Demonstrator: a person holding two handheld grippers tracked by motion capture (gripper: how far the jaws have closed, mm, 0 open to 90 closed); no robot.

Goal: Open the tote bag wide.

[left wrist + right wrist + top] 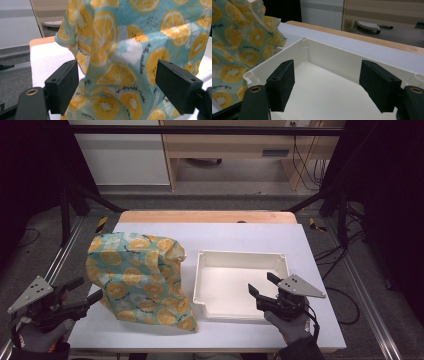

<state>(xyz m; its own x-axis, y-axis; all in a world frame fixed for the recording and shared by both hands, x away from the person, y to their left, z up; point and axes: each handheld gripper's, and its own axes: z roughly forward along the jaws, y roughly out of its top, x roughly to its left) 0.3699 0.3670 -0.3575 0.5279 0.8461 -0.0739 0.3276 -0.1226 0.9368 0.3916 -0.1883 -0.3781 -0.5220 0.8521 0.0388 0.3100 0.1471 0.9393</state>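
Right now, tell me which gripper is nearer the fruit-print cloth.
Left. The left gripper sits at the fruit-print cloth's near-left edge, jaws open toward it; the right gripper hangs over the white tray, beyond the cloth.

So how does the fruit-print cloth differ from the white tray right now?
The fruit-print cloth is soft, crumpled and standing in a heap; the white tray is rigid, low and lies flat. The cloth is teal with orange slices; the tray is plain white and empty. Both rest on the white tabletop, side by side.
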